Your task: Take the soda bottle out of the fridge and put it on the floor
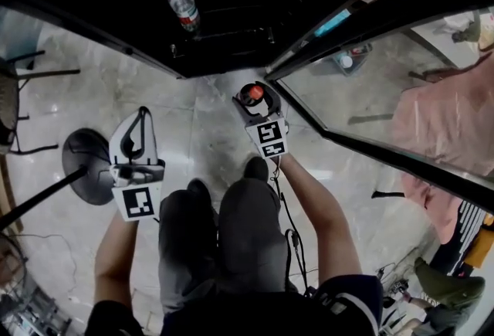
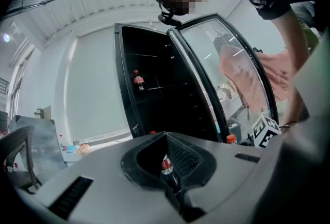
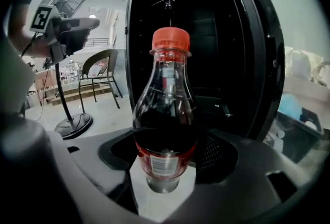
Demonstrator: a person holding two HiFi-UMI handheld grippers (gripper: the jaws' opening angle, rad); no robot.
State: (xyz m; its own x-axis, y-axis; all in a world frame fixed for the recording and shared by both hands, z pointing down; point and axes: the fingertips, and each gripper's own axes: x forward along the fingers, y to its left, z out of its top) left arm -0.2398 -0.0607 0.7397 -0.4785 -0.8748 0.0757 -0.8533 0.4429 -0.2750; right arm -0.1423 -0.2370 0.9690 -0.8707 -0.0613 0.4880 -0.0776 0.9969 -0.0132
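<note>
The soda bottle (image 1: 254, 93) is dark with a red cap and red label. It stands upright just in front of the open fridge (image 1: 231, 25). My right gripper (image 1: 257, 104) is shut on its lower body. In the right gripper view the bottle (image 3: 164, 115) fills the space between the jaws of that gripper (image 3: 165, 158), with pale floor under its base; I cannot tell whether it touches. My left gripper (image 1: 142, 117) hangs to the left over the floor, shut and holding nothing. A second red-capped bottle (image 1: 184, 6) stands on a fridge shelf.
The fridge's glass door (image 1: 370, 95) swings out to the right of the bottle. A fan's round base (image 1: 91, 166) and pole stand at the left, with a chair (image 3: 100, 71) beyond. The person's legs (image 1: 231, 226) are just behind the grippers. Pink cloth (image 1: 448, 126) lies behind the door.
</note>
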